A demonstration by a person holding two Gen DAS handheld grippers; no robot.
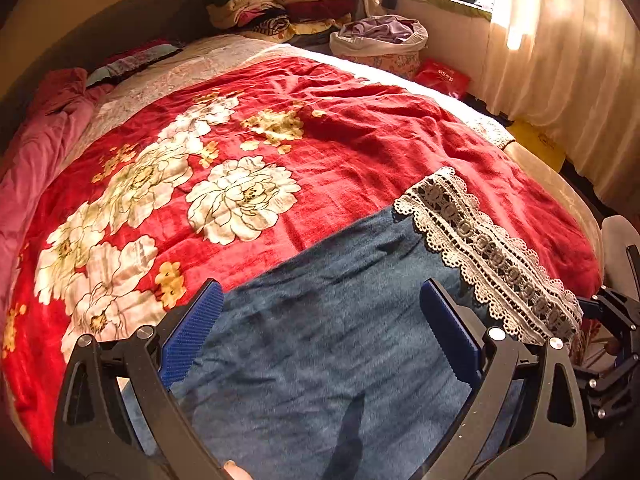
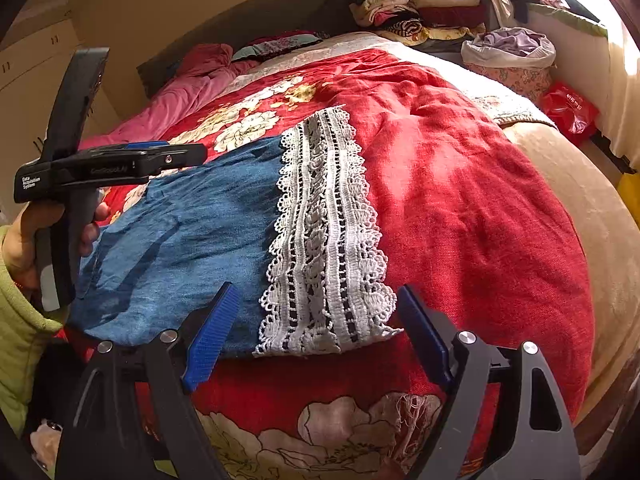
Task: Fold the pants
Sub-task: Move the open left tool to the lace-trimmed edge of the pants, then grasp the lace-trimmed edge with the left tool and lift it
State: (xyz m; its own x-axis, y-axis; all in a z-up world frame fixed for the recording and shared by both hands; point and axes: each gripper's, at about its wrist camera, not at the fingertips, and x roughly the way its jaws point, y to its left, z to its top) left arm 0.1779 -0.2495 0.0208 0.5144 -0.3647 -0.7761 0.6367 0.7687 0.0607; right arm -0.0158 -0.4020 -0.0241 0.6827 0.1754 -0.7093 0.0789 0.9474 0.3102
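**Grippers and hands: pose and state**

Left gripper [image 1: 320, 320]: jaws spread wide, nothing between the blue pads, tilted downward. Right gripper [image 2: 320, 332]: jaws likewise wide, empty, angled down. Left hand [image 2: 24, 248]: wrapped round its handle, green sleeve.

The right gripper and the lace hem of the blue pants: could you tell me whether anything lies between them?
Nothing visible does. The right gripper, jaws open, points at the lace hem of the blue pants, which lie flat on the red blanket.

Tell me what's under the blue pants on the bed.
The blue pants with the white lace cuff lie on the red floral blanket. Anything beneath the blanket is covered.
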